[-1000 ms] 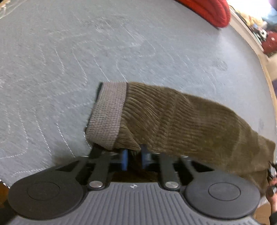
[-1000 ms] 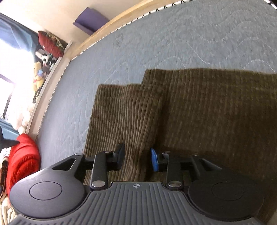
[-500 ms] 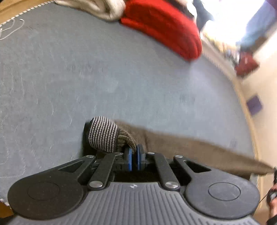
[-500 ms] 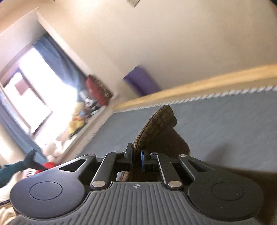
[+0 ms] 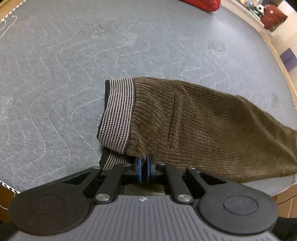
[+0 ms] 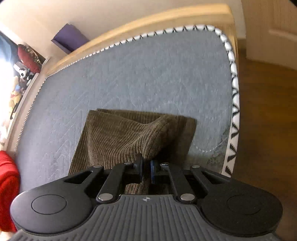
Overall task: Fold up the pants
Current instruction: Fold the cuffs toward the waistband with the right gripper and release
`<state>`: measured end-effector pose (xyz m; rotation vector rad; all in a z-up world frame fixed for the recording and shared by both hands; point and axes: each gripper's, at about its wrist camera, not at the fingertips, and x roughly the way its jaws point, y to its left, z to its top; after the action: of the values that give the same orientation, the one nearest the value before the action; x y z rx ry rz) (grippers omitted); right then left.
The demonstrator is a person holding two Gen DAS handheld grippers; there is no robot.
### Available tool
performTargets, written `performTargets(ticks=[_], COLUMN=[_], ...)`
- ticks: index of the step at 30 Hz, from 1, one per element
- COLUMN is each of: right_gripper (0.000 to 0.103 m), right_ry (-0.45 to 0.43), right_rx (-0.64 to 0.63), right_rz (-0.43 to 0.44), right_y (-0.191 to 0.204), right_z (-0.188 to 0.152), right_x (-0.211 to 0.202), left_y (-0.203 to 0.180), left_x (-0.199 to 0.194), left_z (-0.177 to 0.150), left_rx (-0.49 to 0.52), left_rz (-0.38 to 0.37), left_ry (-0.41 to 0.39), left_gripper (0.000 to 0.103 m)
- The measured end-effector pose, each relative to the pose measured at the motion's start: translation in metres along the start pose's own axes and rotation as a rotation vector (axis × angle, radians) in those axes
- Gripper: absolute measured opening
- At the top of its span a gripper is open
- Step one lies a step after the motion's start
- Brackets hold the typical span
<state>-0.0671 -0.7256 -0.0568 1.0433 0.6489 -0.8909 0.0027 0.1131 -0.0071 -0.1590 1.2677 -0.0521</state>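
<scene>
Brown corduroy pants [image 5: 204, 129] with a striped grey waistband [image 5: 118, 113] lie on a grey quilted mattress [image 5: 74, 64]. My left gripper [image 5: 144, 167] is shut on the pants just beside the waistband, at the near edge. In the right wrist view the leg end of the pants [image 6: 126, 135] lies folded on the mattress [image 6: 148, 74]. My right gripper [image 6: 146, 170] is shut on a raised fold of the corduroy at its near edge.
A red cushion lies at the mattress's far end [image 5: 202, 3] and shows at the left in the right wrist view [image 6: 7, 185]. The wooden bed frame [image 6: 148, 20] and the stitched mattress edge [image 6: 234, 92] border a wooden floor [image 6: 269, 120]. Stuffed toys [image 6: 16, 89] line the window side.
Both grippers, shut on the pants, lifted the cloth half a second ago and have now brought it back down flat on the mattress. The right gripper closed from open a second ago.
</scene>
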Motion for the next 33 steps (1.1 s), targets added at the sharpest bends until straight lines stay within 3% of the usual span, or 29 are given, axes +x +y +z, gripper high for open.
performTargets(ticks=[4, 6, 7, 8, 9, 11, 13, 15, 16, 18, 21, 24, 26, 27, 28, 30, 33], right_gripper=[0.007, 0.007, 0.007, 0.008, 0.010, 0.014, 0.026, 0.026, 0.012, 0.007, 0.006, 0.006, 0.007, 0.009, 0.018, 0.035, 0.036], right_ry=[-0.002, 0.011, 0.015, 0.022, 0.034, 0.034, 0.025, 0.034, 0.042, 0.036, -0.019, -0.020, 0.003, 0.016, 0.027, 0.028, -0.044], right_rx=[0.027, 0.025, 0.020, 0.012, 0.002, 0.001, 0.023, 0.021, 0.011, -0.035, -0.034, -0.053, -0.070, -0.065, -0.056, -0.030, -0.014], right_rz=[-0.138, -0.171, -0.172, -0.165, -0.156, -0.147, -0.126, -0.119, -0.114, -0.109, -0.102, -0.121, -0.156, -0.170, -0.185, -0.232, -0.250], right_y=[-0.007, -0.012, -0.012, -0.009, -0.009, -0.009, -0.012, -0.015, -0.015, -0.011, -0.007, -0.005, -0.004, -0.005, -0.004, -0.004, 0.001], right_z=[-0.009, -0.013, -0.015, -0.016, -0.014, -0.011, -0.009, -0.007, -0.006, -0.005, -0.003, -0.002, -0.004, -0.004, -0.004, -0.003, -0.001], right_x=[0.001, 0.002, 0.002, 0.002, 0.004, 0.005, 0.006, 0.012, 0.014, 0.014, 0.004, 0.011, 0.017, 0.018, 0.019, 0.015, 0.000], left_y=[-0.007, -0.005, -0.002, 0.000, 0.001, 0.000, 0.000, -0.006, -0.012, -0.025, -0.046, -0.054, -0.053, -0.047, -0.043, -0.045, -0.052], left_x=[0.011, 0.011, 0.009, 0.006, -0.002, -0.017, -0.027, -0.034, -0.035, -0.033, -0.019, 0.000, 0.022, 0.038, 0.046, 0.049, 0.041], left_z=[-0.003, -0.006, -0.007, -0.006, -0.006, -0.007, -0.001, 0.002, 0.002, 0.000, -0.005, -0.013, -0.019, -0.023, -0.026, -0.028, -0.029], left_rx=[0.060, 0.075, 0.070, 0.068, 0.075, 0.090, 0.085, 0.089, 0.114, 0.193, 0.324, 0.373, 0.371, 0.366, 0.362, 0.396, 0.420], left_rz=[0.035, 0.048, 0.053, 0.075, 0.121, 0.186, 0.214, 0.186, 0.160, 0.131, 0.112, 0.098, 0.121, 0.153, 0.166, 0.170, 0.178], left_ry=[0.047, 0.059, 0.050, 0.028, -0.018, -0.106, -0.185, -0.239, -0.253, -0.260, -0.242, -0.182, -0.087, -0.003, 0.044, 0.035, -0.027], left_gripper=[0.007, 0.013, 0.022, 0.037, 0.042, 0.044, 0.044, 0.044, 0.044, 0.044, 0.042, 0.041, 0.041, 0.040, 0.040, 0.040, 0.041])
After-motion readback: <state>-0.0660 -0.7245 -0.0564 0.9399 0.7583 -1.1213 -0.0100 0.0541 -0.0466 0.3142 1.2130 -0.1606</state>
